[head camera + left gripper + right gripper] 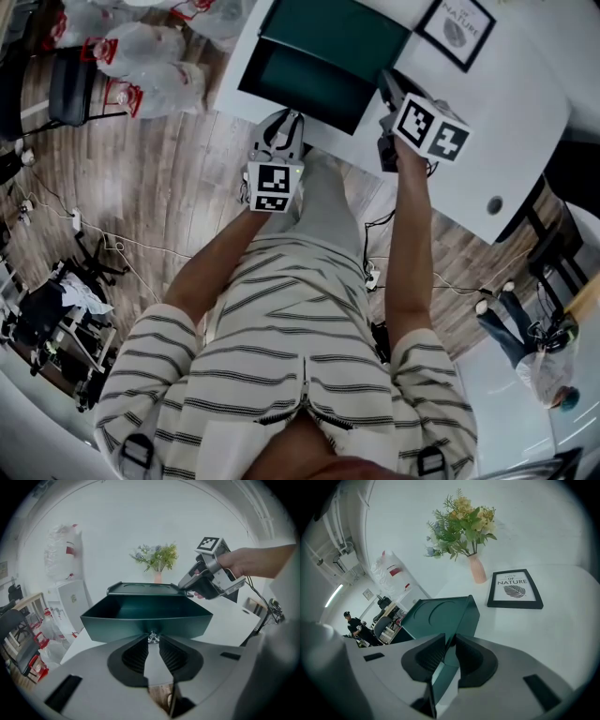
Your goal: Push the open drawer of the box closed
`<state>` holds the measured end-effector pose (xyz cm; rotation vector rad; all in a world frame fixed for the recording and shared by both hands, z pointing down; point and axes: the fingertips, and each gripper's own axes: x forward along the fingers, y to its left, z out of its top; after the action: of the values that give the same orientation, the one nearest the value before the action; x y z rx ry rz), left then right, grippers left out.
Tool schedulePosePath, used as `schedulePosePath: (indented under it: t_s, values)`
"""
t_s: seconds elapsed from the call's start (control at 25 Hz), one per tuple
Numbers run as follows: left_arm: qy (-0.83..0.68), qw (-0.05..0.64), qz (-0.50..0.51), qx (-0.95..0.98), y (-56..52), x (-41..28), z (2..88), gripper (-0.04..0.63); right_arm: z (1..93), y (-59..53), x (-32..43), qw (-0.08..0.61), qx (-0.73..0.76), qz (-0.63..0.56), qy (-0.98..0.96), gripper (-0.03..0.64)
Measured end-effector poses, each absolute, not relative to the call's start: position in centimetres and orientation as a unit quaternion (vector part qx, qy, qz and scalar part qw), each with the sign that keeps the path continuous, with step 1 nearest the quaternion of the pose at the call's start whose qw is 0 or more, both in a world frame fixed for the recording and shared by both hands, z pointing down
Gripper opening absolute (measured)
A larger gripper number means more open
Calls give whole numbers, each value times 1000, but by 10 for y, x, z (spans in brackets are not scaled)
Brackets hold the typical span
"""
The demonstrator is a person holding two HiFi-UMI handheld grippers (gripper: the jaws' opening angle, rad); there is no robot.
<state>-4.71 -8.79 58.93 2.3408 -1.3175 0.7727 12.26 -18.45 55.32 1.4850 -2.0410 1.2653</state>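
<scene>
A dark green box [347, 28] stands on the white table [487, 141] with its drawer [305, 84] pulled out toward me. In the left gripper view the empty drawer [145, 623] fills the middle. My left gripper [153, 637] is shut on the small metal knob [153, 638] on the drawer's front wall, at the table's near edge [287, 127]. My right gripper [385, 90] is at the box's right front corner. Its jaws [451, 639] are shut on a thin green edge of the box [440, 613]. From the left gripper view, the right gripper [187, 588] touches the box's top corner.
A framed leaf print [515, 590] lies on the table behind the box, also in the head view [457, 30]. A pink vase of flowers [477, 569] stands beyond it. Plastic bags [150, 66] and a chair [70, 84] are on the floor at left.
</scene>
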Motion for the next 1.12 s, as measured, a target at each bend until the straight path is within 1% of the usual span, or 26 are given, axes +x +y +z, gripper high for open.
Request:
schedulePosePath:
  t_s: [1.12]
  values:
    - [-461,180,276,824,-120,-30,593,72,553,-182,124,170,518,438,-715,84]
